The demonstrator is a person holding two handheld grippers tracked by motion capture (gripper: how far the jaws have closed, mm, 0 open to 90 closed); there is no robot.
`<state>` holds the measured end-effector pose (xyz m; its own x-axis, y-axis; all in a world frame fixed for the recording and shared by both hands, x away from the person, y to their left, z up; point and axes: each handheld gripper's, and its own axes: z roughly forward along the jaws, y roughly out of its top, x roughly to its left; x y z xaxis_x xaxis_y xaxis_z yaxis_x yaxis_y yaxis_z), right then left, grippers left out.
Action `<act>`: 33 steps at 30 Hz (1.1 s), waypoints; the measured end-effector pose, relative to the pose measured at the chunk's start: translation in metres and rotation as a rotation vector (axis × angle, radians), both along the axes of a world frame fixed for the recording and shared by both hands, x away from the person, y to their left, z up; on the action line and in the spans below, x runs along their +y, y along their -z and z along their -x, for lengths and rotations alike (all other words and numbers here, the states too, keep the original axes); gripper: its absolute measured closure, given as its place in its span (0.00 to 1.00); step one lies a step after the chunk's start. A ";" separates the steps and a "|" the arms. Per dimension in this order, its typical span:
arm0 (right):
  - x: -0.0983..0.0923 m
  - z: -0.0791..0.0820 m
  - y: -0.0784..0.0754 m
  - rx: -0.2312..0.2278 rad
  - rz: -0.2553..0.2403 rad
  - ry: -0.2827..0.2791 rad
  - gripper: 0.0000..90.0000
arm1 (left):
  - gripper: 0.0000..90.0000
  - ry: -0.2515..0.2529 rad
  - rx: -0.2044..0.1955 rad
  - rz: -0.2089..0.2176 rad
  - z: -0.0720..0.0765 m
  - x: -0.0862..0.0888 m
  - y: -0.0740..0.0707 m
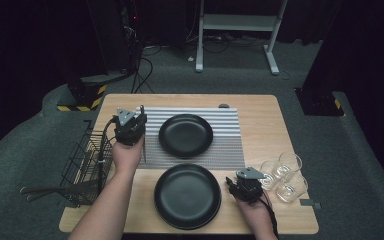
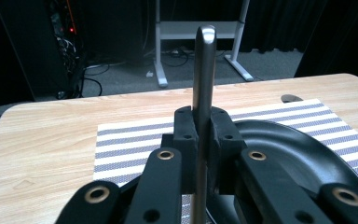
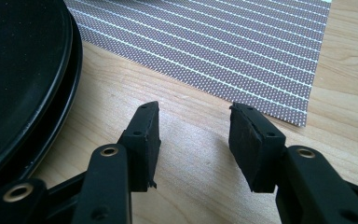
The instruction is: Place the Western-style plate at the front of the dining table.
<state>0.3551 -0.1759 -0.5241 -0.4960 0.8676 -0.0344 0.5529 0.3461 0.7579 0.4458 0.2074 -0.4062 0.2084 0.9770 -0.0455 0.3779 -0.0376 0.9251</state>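
- A metal utensil handle (image 2: 203,84) is clamped upright in the left claw (image 2: 203,135), above the striped mat's (image 2: 135,135) left edge.
- The wire basket (image 1: 82,165) at the worktop's (image 1: 260,120) left edge is seen holding utensils.
- The right claw (image 3: 193,140) is held half open, gripping nothing, beside the near black plate (image 3: 18,70).

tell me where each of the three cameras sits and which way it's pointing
High view: above the person's side, looking forward and down on the table; both forearms, left tool and right tool show.
Left gripper view: rides the left tool, looking along its black jaws shut on a metal utensil handle, across the striped placemat.
Right gripper view: rides the right tool, looking down past open jaws at bare wood.
Shared: placemat and a black plate.
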 end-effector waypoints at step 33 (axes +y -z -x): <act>0.000 0.000 0.000 0.001 -0.004 -0.005 0.59 | 0.92 -0.028 0.106 0.045 -0.049 0.006 0.015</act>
<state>0.3549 -0.1760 -0.5241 -0.5005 0.8652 -0.0302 0.5520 0.3458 0.7587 0.4944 0.2132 -0.4210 0.1724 0.9789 -0.1098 0.4739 0.0153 0.8804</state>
